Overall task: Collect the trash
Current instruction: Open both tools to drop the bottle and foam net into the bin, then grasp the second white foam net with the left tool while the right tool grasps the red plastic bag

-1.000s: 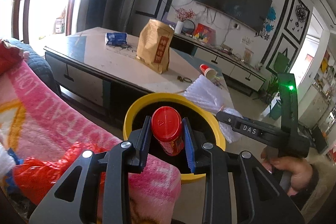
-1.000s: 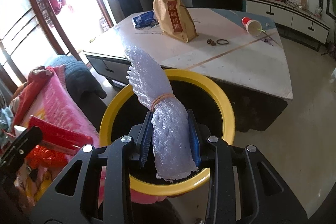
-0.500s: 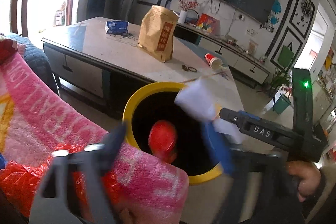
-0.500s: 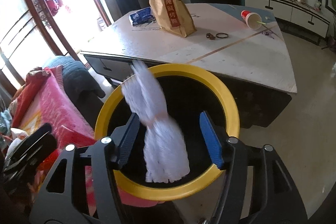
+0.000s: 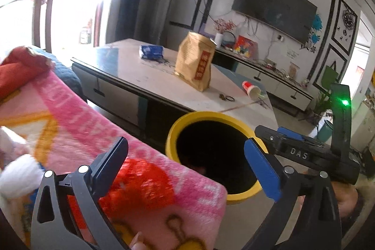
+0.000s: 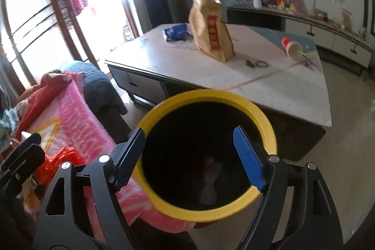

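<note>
The left hand-held gripper [image 5: 186, 162] has its jaws opening with nothing between them, beside a pink blanket [image 5: 77, 118]. The right hand-held gripper [image 6: 188, 154], jaws also opening and empty, hangs over the upright yellow-rimmed trash bin [image 6: 269, 130], mouth facing up; a pale wrapper [image 6: 209, 182] lies lengthwise inside. A fallen red paper cup [image 6: 291, 47] on the counter [image 6: 269, 90] points right.

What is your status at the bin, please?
Both hand-held grippers, left and right, opening, empty. Trash in bin. Nothing blocking.

Pink blanket [image 5: 77, 118] left of the fingers; beyond them a worktop [image 6: 178, 67], television [image 5: 274, 6] on the far wall.
</note>
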`<action>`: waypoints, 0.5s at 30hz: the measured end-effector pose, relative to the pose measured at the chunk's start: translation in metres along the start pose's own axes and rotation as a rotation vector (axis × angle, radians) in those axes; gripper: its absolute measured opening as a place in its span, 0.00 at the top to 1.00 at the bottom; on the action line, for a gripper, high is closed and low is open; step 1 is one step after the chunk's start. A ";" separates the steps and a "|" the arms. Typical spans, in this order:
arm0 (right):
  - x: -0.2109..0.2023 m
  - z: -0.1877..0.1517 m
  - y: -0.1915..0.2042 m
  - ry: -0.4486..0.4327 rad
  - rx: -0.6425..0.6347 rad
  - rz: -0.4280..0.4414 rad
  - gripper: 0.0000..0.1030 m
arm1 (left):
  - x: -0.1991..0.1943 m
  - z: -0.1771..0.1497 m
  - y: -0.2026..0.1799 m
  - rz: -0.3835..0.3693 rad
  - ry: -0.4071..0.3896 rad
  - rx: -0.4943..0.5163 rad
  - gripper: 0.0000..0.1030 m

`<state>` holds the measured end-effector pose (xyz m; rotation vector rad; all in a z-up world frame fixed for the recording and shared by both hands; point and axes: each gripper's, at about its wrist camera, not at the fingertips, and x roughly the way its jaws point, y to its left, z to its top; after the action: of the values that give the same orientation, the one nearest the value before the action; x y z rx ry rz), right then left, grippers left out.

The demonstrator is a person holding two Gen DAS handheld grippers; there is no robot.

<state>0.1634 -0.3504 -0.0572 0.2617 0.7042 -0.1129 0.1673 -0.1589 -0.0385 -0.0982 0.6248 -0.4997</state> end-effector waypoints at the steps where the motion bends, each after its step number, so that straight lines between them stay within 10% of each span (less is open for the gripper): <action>1: -0.003 0.000 0.004 -0.009 -0.010 0.009 0.32 | -0.005 0.000 0.003 0.007 -0.008 -0.004 0.06; 15: -0.032 -0.010 0.067 -0.081 -0.158 0.163 0.24 | -0.068 0.002 0.037 0.121 -0.118 -0.053 0.06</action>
<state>0.1456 -0.2824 -0.0303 0.1613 0.6052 0.0870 0.1366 -0.0941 -0.0092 -0.1380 0.5255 -0.3583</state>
